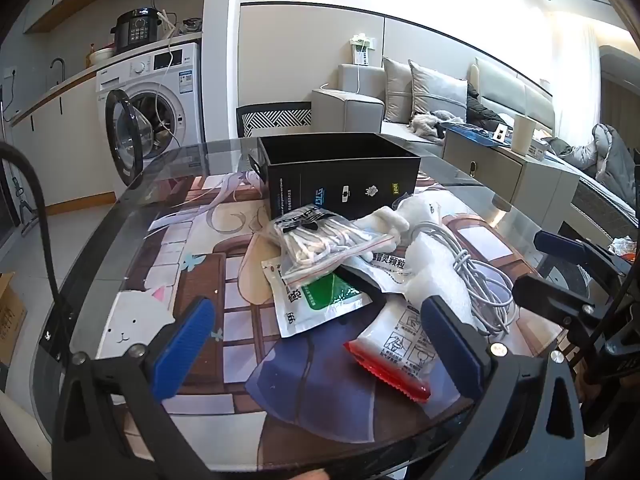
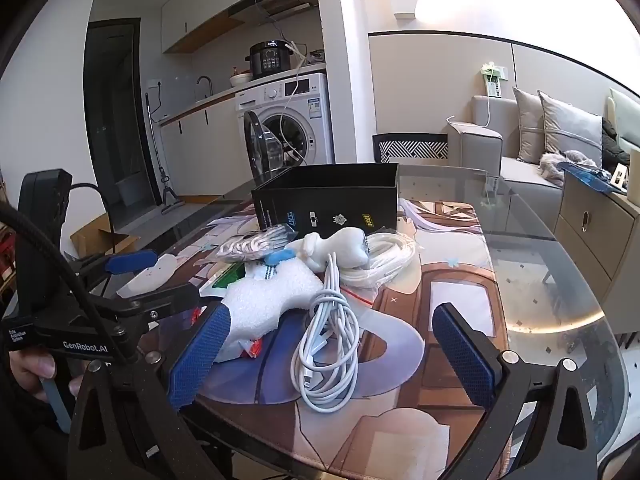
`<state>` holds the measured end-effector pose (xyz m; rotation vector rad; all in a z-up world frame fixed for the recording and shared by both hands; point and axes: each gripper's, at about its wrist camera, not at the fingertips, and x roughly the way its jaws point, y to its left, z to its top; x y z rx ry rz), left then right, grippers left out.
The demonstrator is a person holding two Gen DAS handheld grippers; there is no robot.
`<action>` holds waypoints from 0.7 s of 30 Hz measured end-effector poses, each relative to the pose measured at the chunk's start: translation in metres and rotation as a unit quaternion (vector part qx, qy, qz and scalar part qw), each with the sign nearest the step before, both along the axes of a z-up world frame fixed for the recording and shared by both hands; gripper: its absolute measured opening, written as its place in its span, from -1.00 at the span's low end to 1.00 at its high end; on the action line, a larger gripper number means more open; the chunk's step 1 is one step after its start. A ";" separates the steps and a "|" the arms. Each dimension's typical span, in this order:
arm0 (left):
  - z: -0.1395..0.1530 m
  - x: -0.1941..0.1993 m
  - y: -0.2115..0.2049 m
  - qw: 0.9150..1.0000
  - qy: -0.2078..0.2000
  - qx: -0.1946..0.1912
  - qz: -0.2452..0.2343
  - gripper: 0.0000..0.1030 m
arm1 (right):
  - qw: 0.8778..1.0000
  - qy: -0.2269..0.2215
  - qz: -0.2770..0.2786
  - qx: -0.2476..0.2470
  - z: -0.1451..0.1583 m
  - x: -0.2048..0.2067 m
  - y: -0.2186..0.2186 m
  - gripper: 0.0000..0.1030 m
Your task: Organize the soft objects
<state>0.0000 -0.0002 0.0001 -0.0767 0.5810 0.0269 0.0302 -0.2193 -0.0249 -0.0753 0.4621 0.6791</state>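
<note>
- While both claws hang over the glass table (image 2: 560, 280), left gripper (image 1: 320, 344) and right gripper (image 2: 332, 352) stand fully apart, nothing clamped.
- Soft pile sits frame centre on the printed mat (image 1: 192, 280): zip bag of cord (image 1: 316, 240), sachets (image 1: 316, 300), red-edged packet (image 1: 392, 344), white foam (image 2: 260, 300), coiled white cable (image 2: 328, 344), plush toy (image 2: 340, 248).
- Open black box (image 1: 340, 176) stands just behind the pile, upper centre.

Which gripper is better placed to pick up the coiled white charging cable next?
Probably the right gripper: its open jaws already straddle the coiled white cable. The left gripper is open over the red-edged packet, with the cable off to its right.
</note>
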 end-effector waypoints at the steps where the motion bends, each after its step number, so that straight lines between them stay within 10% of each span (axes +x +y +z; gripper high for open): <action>1: 0.000 0.000 0.000 1.000 -0.001 0.000 0.000 1.00 | 1.000 -0.001 0.000 0.000 0.000 0.000 0.000 0.99; 21: 0.000 0.001 -0.001 1.000 -0.018 0.004 0.004 1.00 | 1.000 -0.007 0.000 -0.008 0.000 0.000 0.003 0.99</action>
